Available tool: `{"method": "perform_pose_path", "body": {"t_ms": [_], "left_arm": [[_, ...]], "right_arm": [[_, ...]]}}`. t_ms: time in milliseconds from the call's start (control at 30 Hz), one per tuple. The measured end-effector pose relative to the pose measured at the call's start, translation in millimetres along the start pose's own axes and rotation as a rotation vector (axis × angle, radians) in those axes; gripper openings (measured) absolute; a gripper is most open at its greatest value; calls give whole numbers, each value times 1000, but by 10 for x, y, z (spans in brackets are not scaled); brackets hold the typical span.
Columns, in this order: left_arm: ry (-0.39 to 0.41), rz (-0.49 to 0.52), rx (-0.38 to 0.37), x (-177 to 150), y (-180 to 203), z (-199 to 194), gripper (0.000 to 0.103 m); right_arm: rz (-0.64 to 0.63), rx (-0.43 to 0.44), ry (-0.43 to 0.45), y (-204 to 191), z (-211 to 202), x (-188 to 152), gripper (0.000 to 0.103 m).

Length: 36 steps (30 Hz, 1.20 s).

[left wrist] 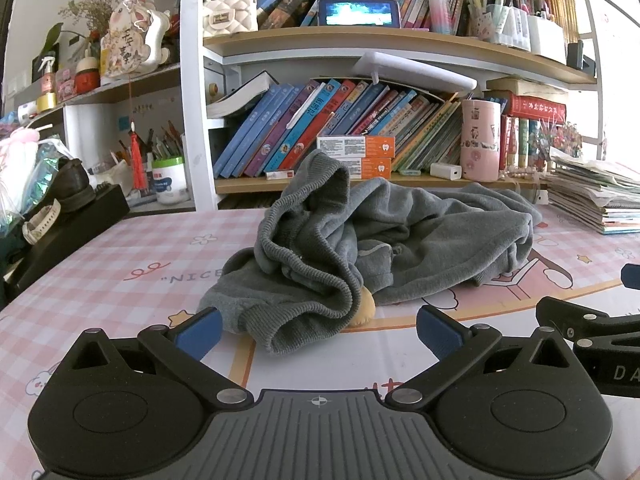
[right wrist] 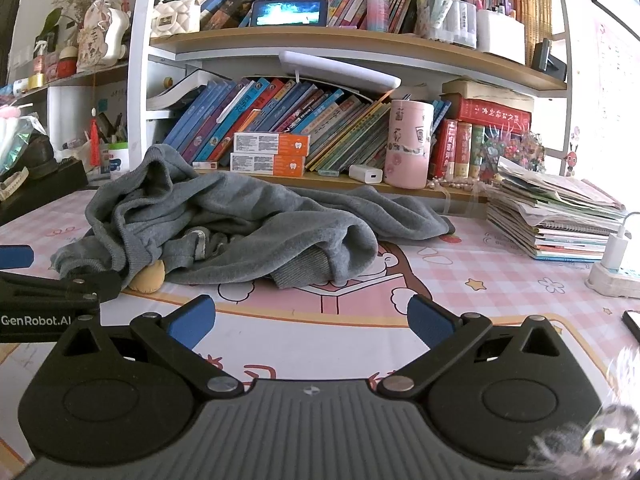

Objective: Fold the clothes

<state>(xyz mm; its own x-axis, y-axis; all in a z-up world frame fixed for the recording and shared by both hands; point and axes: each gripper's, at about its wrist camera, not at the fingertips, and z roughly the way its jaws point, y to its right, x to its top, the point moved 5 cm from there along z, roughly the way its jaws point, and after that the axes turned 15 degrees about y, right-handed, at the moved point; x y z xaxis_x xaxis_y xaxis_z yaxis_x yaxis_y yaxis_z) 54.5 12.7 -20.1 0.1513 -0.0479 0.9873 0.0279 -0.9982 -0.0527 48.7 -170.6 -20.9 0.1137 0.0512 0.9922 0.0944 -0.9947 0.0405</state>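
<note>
**Grey top lies in a heap, both grippers wide apart**

I see a crumpled grey knit sweatshirt [left wrist: 360, 240] lying in a messy pile on the table [left wrist: 100, 272], which has a pink checked cloth with cartoon drawings. One ribbed cuff sticks up at the left of the pile. A small round tan thing [right wrist: 149, 278] peeks out from under the front edge of the sweatshirt; I cannot tell what it is.

My left hand-held gripper [left wrist: 318, 330] has its blue pads spread wide and holds nothing. Its left pad is just beside the near hem of the sweatshirt. My right hand-held gripper [right wrist: 311, 320] is also spread wide and holds nothing, near the front of the pile but apart from it.

Behind the sweatshirt stands a wooden bookshelf [right wrist: 360, 44] full of leaning books. A tall pink cup [right wrist: 408, 144] stands on the low shelf. A stack of paper books [right wrist: 560, 220] sits on the table to the right.
</note>
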Motion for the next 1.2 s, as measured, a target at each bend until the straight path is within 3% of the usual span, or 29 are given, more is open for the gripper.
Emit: {"method": "perform_pose_path", "body": {"t_ms": [1200], "left_arm": [[9,-5,12,13,-25,-10,103]], "right_arm": [[-3,-9,2,1,-5,-7,103]]}}
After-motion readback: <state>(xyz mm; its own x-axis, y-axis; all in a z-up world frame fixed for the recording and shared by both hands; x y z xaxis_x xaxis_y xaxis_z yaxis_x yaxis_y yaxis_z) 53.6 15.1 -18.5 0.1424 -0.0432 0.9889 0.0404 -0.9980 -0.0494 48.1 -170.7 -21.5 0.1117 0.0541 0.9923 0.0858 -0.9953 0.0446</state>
